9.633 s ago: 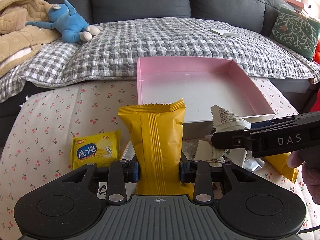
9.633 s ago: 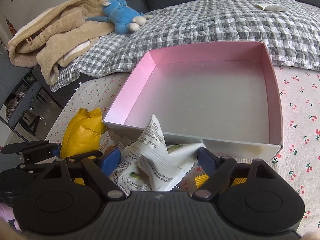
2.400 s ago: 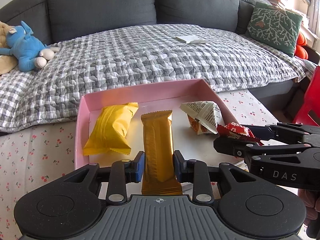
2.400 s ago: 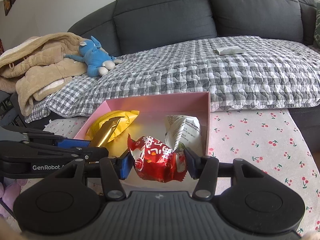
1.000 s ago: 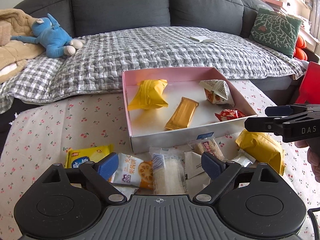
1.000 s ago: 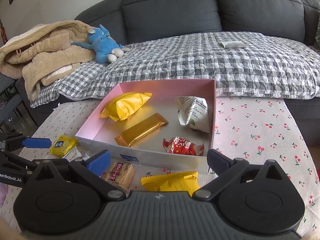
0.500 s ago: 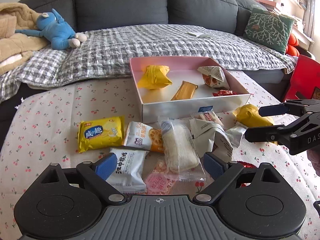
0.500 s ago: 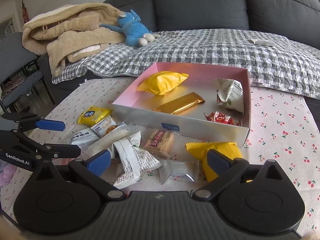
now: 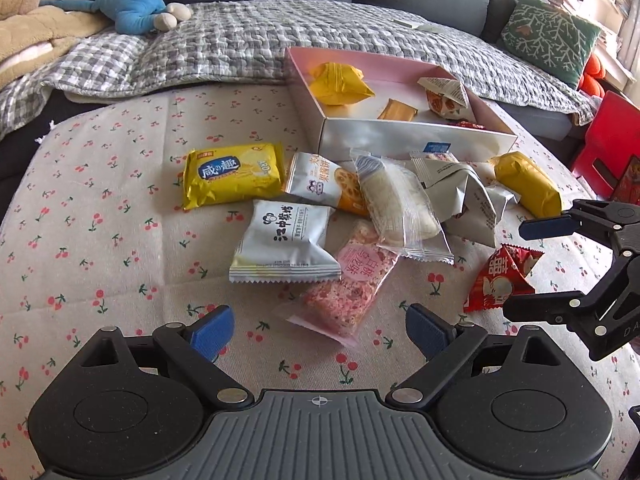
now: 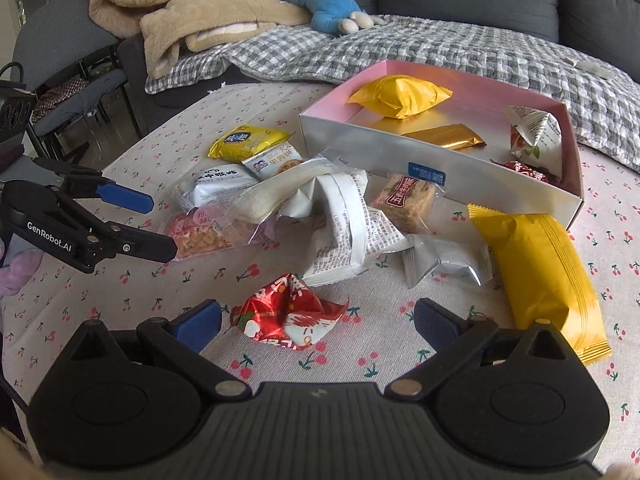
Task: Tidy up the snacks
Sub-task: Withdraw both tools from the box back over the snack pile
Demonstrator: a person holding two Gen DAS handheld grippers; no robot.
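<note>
Left gripper (image 9: 318,326): jaws spread, empty, low over the cherry-print cloth (image 9: 100,272), pink bar (image 9: 352,280) lying just ahead between its fingers. Right gripper (image 10: 316,322): jaws spread, empty, red packet (image 10: 286,320) lying on the cloth between its blue pads (image 10: 198,320), not gripped. Pink box (image 10: 400,146) at the far side of the cloth, before the sofa; holds a yellow pouch (image 10: 400,96), a gold bar (image 10: 448,136), a white pyramid pack (image 10: 534,136) and a small red sweet (image 10: 524,170). Loose on the cloth before the box: yellow cracker pack (image 9: 232,174), two white packs (image 9: 284,244), clear rice bar (image 9: 400,208), crumpled white wrapper (image 10: 352,224), brown cake (image 10: 408,200), silver pack (image 10: 444,260), long yellow pouch (image 10: 544,276) beside the box's near corner.
</note>
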